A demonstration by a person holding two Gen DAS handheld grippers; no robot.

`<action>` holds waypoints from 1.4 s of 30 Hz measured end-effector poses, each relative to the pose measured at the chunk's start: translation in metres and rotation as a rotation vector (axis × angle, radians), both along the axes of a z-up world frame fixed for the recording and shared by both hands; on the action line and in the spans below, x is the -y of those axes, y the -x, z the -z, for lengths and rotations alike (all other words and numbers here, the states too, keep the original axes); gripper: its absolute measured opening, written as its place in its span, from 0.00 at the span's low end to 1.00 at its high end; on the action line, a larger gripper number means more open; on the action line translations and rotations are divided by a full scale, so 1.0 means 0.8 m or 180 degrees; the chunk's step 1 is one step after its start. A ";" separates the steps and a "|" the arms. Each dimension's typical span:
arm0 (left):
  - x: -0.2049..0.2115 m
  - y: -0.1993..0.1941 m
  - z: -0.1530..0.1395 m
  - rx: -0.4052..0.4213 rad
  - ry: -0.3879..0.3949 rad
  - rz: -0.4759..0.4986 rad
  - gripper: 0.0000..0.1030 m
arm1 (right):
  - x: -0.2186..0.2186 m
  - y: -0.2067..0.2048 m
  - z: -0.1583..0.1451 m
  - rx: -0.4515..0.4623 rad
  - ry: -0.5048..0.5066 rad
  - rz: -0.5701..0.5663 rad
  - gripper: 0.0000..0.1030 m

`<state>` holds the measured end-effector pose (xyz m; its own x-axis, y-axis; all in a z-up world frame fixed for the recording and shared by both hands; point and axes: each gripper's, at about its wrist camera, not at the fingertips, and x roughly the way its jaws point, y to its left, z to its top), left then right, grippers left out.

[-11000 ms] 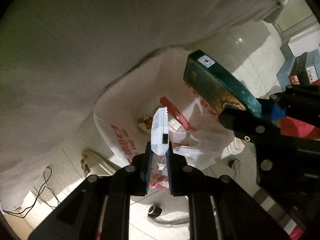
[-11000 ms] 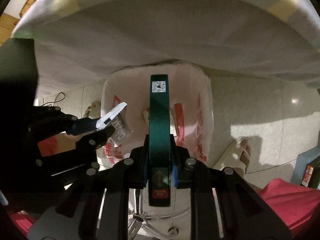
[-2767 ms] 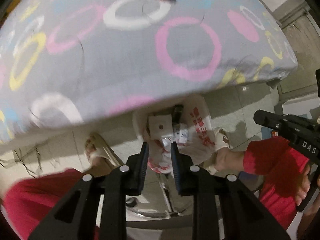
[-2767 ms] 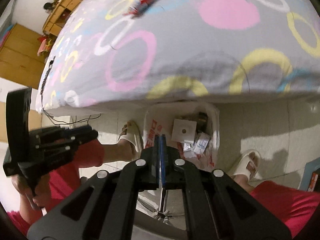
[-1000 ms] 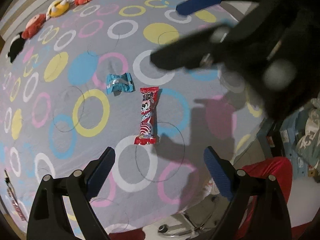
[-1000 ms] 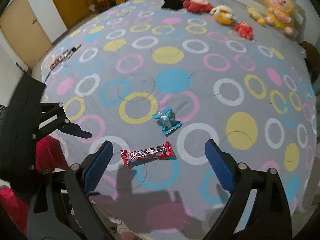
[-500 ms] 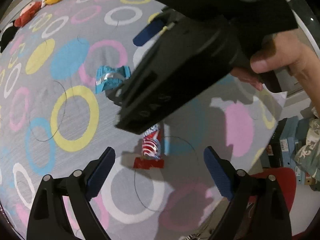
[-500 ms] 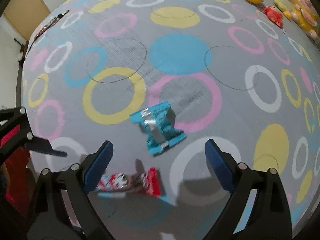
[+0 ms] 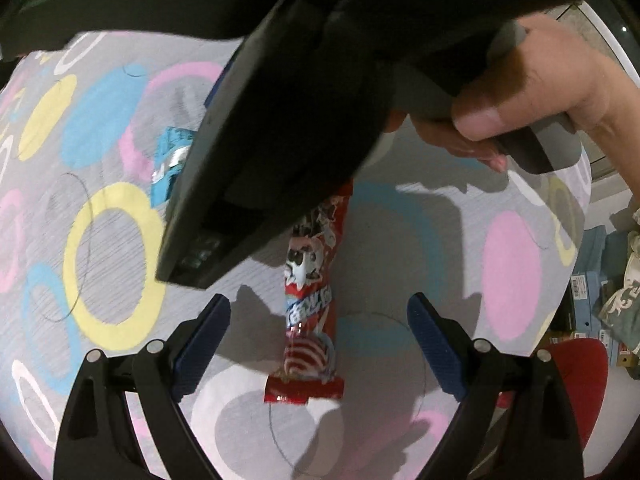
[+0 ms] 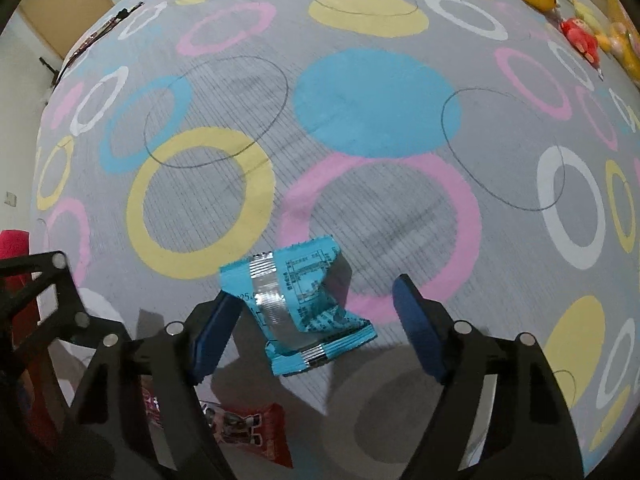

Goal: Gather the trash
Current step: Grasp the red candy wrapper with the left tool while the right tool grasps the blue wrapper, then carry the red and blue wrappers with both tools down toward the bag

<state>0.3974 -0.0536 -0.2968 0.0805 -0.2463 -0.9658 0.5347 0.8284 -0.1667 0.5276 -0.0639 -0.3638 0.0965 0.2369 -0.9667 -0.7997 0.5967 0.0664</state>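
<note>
A grey bedsheet printed with pink, yellow, blue and white rings (image 10: 360, 208) fills both views, its near edge curving away toward a pale floor in the left wrist view, where a red chair seat (image 9: 576, 368) sits just past that edge. Broad bare cloth stretches beyond the wrappers toward the far side of the sheet, where yellow and red plush toys (image 10: 576, 36) line the far edge.

The right gripper (image 10: 318, 328) hangs low over the sheet with its blue-padded jaws spread wide and nothing clamped. A crumpled blue foil snack wrapper (image 10: 296, 312) lies on the sheet between those pads, its left end at or against the left pad and clear of the right one. In the left wrist view that tool's black body and the person's bare right hand (image 9: 532, 92) cover the upper half of the sheet.

The left gripper (image 9: 318, 340) is likewise released, pads far apart. A long red candy-bar wrapper with cartoon print (image 9: 310, 300) lies flat on the sheet between them, touching neither, its far end hidden under the right tool.
</note>
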 end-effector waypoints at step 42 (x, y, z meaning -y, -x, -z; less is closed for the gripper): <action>-0.041 0.045 -0.069 0.0267 -0.0152 -0.0976 0.24 | 0.148 0.160 -0.169 0.0683 -0.0516 0.1644 0.28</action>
<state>0.3612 -0.0206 -0.2418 0.2240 -0.1529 -0.9625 0.2691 0.9589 -0.0897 0.3998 -0.1823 -0.2288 0.4286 0.2505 -0.8681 -0.4133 0.9087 0.0581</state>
